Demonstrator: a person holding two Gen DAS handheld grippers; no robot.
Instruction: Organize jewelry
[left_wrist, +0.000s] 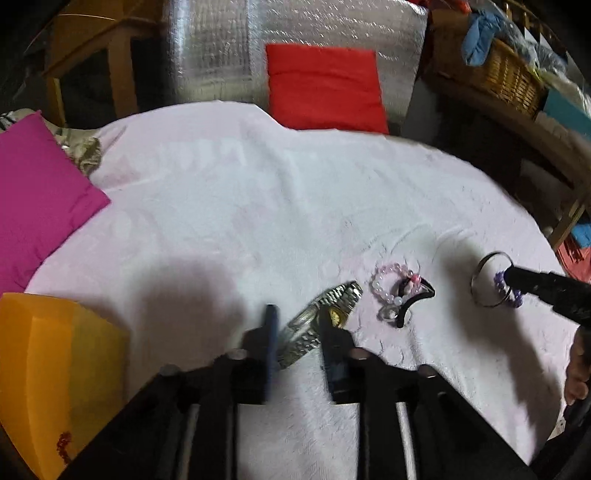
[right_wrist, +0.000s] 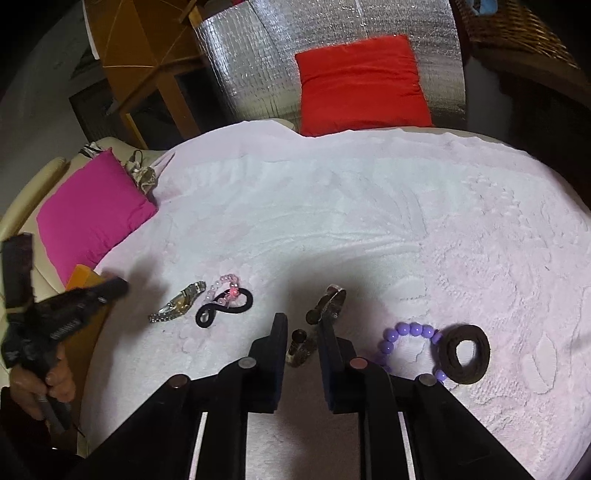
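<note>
Jewelry still scattered mid-frame: watch (left_wrist: 321, 317) w/ left gripper (left_wrist: 295, 325) spread around it, bangle (right_wrist: 325, 306) betw right gripper (right_wrist: 303, 332) parted fingers; nothing sorted yet

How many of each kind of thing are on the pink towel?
Bead bracelets: 2 - pink bracelet, purple bracelet
Hair ties: 2 - black hair tie, brown hair tie
Watch: 1
Metal bangle: 1
Total: 6
</note>
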